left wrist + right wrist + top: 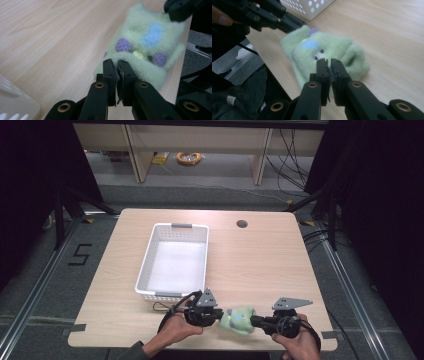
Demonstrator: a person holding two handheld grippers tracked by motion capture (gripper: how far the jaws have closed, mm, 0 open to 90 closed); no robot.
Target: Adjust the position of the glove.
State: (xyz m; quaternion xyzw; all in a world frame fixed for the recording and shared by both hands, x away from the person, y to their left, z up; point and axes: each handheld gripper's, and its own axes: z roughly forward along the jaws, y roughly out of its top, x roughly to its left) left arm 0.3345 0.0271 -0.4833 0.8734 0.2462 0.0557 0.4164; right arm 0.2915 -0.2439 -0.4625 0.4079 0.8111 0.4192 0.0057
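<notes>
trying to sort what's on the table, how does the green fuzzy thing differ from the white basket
The fuzzy thing is soft, pale green with purple and blue patches; the basket is rigid, white and perforated. The fuzzy thing is far smaller. It is pinched at opposite ends by the left gripper and right gripper; the basket stands untouched, farther back. Both are on the wooden table.

Fuzzy pale-green knitted cloth toy (147, 42) with a glossy button, my matt black plastic jaws, table (260, 260) of smooth light wood-grain, basket (172, 262) was perforated white plastic.
</notes>
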